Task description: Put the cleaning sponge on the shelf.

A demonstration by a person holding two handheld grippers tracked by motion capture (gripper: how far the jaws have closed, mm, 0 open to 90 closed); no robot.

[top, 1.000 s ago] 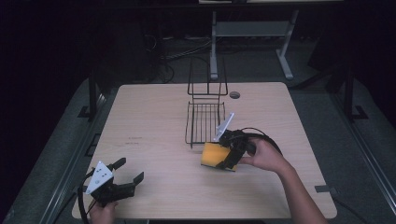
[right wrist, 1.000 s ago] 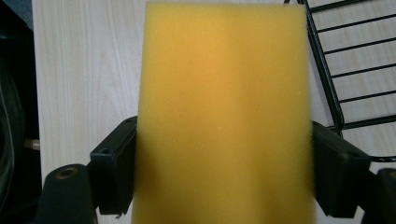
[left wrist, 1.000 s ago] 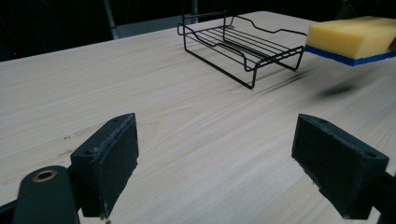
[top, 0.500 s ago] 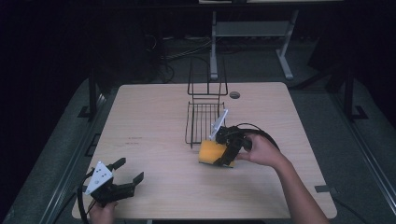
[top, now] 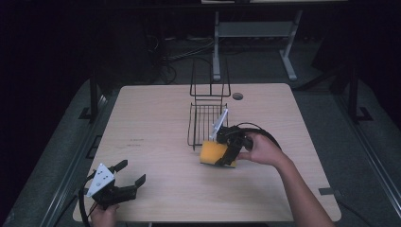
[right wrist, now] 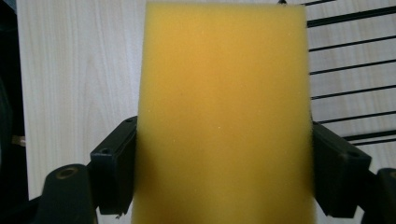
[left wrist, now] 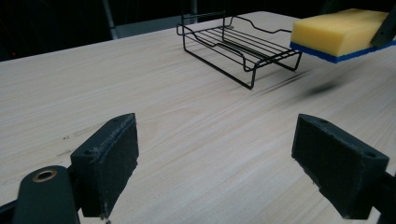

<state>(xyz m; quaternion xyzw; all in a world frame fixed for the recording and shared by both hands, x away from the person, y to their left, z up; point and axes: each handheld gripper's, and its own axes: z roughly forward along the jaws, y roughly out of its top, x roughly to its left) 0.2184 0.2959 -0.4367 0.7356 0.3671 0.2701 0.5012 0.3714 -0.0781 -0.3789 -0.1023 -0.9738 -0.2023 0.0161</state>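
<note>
A yellow sponge (top: pixel 213 153) with a blue underside hangs just above the table, at the near corner of a black wire rack (top: pixel 205 122). My right gripper (top: pixel 226 155) is shut on the sponge (right wrist: pixel 224 112), one jaw on each long side. The left gripper view catches that sponge (left wrist: pixel 338 31) lifted off the wood next to the rack (left wrist: pixel 238 46). My left gripper (top: pixel 126 176) rests open near the table's front left corner, nothing between its pads (left wrist: pixel 109 163).
The wooden table (top: pixel 151 118) has a round cable hole (top: pixel 238 96) behind the rack. The rack has an upright wire back (top: pixel 210 78). A metal stand (top: pixel 250 33) and cables lie on the dark floor beyond the table.
My right gripper has carried the sponge a little left and toward the rack's near corner. The left gripper has stayed where it was.
</note>
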